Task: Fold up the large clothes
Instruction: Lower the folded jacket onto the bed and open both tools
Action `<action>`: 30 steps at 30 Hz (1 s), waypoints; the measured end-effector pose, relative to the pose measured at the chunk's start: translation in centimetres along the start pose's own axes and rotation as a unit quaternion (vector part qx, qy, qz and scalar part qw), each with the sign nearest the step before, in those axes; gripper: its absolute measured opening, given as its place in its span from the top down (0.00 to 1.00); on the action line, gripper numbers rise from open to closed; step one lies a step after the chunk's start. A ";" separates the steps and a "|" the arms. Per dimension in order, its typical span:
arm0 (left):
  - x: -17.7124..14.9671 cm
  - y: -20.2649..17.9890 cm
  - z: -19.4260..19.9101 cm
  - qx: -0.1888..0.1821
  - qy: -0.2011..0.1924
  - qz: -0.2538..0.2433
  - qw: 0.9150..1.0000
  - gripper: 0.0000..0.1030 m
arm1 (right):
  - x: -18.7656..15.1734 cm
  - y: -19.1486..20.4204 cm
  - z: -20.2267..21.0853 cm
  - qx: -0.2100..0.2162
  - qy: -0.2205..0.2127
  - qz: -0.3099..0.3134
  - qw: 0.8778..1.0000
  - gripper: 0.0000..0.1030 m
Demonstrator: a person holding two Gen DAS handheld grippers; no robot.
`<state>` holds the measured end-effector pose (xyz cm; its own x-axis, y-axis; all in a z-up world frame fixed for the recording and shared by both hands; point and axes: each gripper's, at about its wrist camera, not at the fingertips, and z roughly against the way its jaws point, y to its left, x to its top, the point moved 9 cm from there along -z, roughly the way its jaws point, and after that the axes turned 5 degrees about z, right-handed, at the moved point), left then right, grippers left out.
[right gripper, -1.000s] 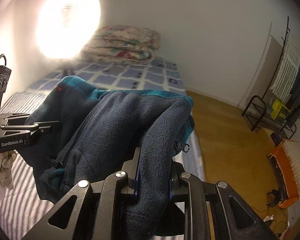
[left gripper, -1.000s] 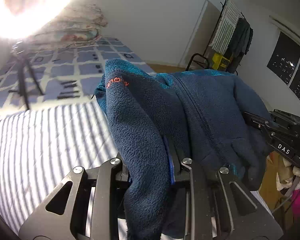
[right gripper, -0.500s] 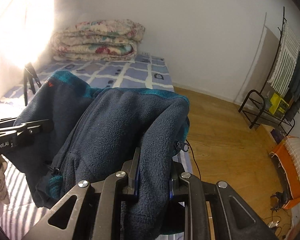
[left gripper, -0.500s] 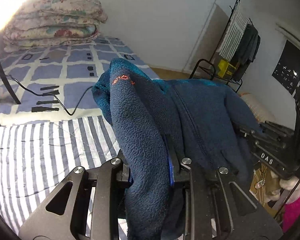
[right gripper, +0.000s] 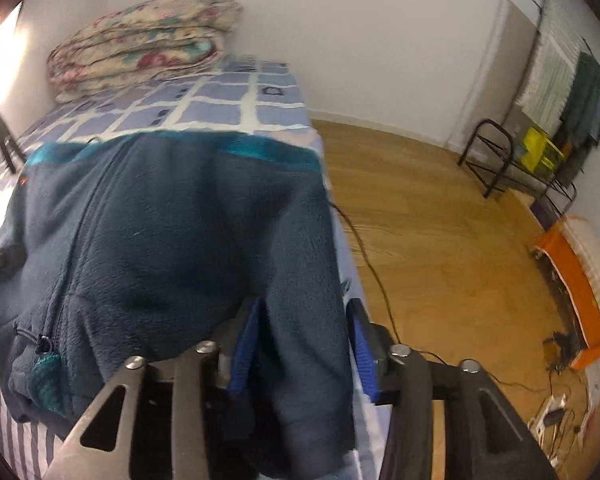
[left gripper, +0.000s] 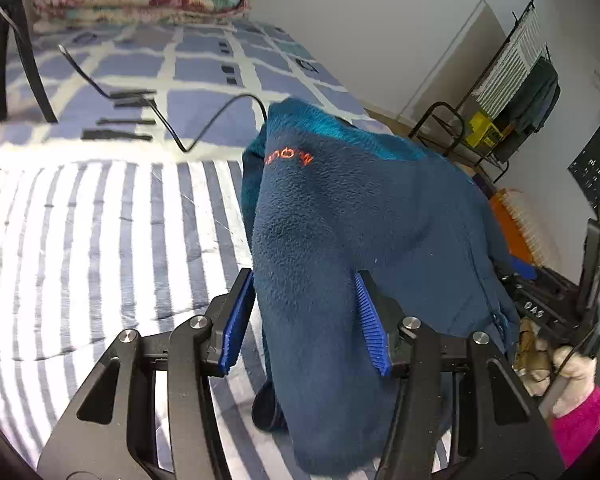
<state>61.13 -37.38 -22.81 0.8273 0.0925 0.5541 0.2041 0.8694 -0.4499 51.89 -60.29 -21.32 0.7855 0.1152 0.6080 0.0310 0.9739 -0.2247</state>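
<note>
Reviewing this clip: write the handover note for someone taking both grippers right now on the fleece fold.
Left gripper: open, blue pads either side of the navy fleece jacket, not clamping it.
Right gripper: open too, fleece draped between its pads.
Jacket: bunched on the striped sheet near the bed's edge, zip and teal collar facing up; a black cable lies just behind it.
Done: one fold laid down, both grips let go.
Left: likely back out, smooth it, make the final fold.
</note>
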 end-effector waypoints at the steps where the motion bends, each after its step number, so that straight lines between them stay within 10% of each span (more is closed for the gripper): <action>1: 0.0 -0.3 0.7 0.006 -0.004 -0.007 1.000 0.49 | 0.0 -0.3 0.4 -0.001 -0.002 -0.002 1.000 0.57; 11: -1.8 -6.8 12.0 0.023 -0.069 -0.113 0.991 0.49 | 0.4 0.9 8.8 -0.004 -0.032 0.003 0.999 0.61; 30: -10.3 -13.4 41.9 -0.009 -0.171 -0.178 0.969 0.49 | -3.3 7.2 37.9 0.022 -0.138 0.026 0.990 0.62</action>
<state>27.97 -29.65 6.92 0.4811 -0.0541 0.8750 0.4560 0.8679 -0.1971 26.06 -46.21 3.92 0.5861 0.2077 0.7831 -0.0364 0.9724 -0.2307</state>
